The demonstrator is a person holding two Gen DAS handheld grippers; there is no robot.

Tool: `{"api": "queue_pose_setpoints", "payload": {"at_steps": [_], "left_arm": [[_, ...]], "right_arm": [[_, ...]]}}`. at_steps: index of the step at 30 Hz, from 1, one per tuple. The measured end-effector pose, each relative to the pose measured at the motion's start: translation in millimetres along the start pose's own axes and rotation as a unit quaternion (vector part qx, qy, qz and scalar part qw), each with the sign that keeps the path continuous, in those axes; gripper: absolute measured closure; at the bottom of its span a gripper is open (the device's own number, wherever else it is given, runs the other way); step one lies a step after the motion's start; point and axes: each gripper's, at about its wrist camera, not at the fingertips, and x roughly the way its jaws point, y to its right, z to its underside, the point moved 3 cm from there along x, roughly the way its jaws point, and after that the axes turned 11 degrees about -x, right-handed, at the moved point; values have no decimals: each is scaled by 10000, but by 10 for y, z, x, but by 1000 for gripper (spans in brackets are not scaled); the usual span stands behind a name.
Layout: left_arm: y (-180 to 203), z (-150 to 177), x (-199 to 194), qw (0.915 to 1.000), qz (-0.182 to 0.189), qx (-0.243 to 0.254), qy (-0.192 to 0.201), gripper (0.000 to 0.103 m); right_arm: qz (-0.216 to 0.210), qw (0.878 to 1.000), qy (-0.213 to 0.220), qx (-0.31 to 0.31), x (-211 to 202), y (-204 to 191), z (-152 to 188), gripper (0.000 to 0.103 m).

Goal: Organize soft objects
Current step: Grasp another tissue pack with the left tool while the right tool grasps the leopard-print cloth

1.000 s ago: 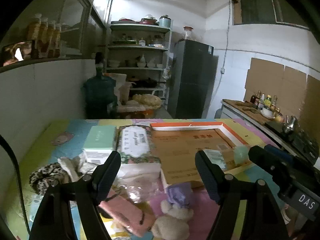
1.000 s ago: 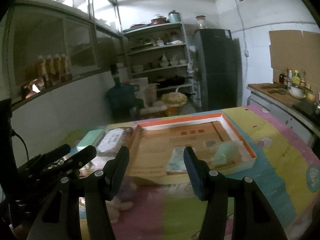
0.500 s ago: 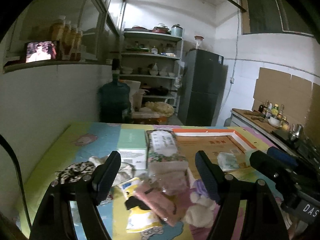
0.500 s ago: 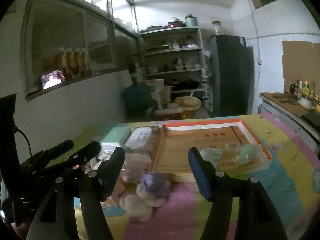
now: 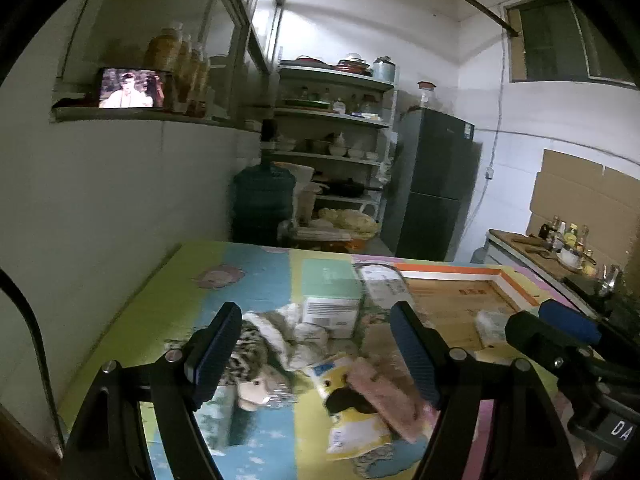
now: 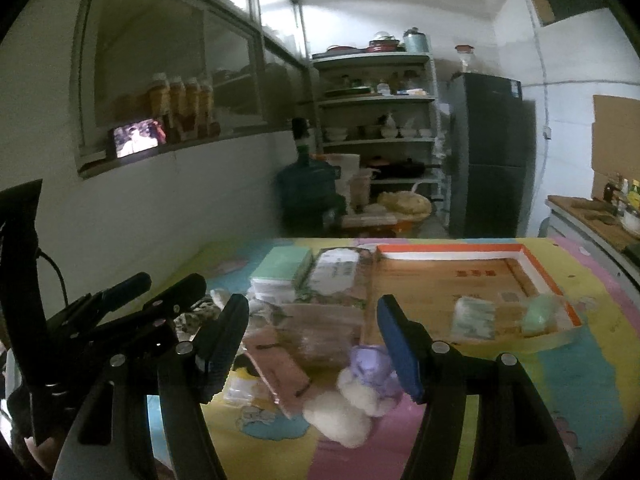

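Observation:
My left gripper hangs open over a heap of soft things on the colourful mat. Beyond its fingers lie a leopard-print plush, a white fluffy piece, a pink pouch and a yellow packet. My right gripper is open too, with nothing between its pads. Below it sit a white and purple plush, the pink pouch and a clear bag. An orange-rimmed cardboard tray holds a tissue pack and a pale green soft thing.
A mint green box and a wipes pack lie left of the tray. A white wall runs along the mat's left edge. Behind the table stand a water jug, shelves and a dark fridge.
Both grippers have slid left along the table; the tray has drifted right in both views. The leopard plush now lies ahead of my left fingers. My right jaws have widened.

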Motion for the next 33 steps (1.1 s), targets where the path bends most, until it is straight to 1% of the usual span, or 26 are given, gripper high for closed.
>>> {"api": "queue_pose_setpoints", "payload": {"at_steps": [7,15,21,26,29,33], "left_arm": [[-295,-30,-1,9997,-210,-101,54,27],[-839,-70,10,9977,-446,-516,47,27],[-1148,13,43,9962,-562,-665,-35,27],[-1314,141,66,9958,-556,-701,-186,27],[-1364,241,97,9964,-485,-606,-332,27],[-1406,372,165,9964,-162,-562,-612,27]], "right_arm": [[-234,9997,-52,-68,164,-185,-29,35],[-468,9984,-199,-234,396,-441,-40,35],[-613,9969,-372,-331,585,-589,-17,35],[-767,9948,-525,-405,761,-696,4,35],[-838,9937,-611,-427,855,-761,22,35],[-917,9923,-702,-458,960,-835,48,35]]}}
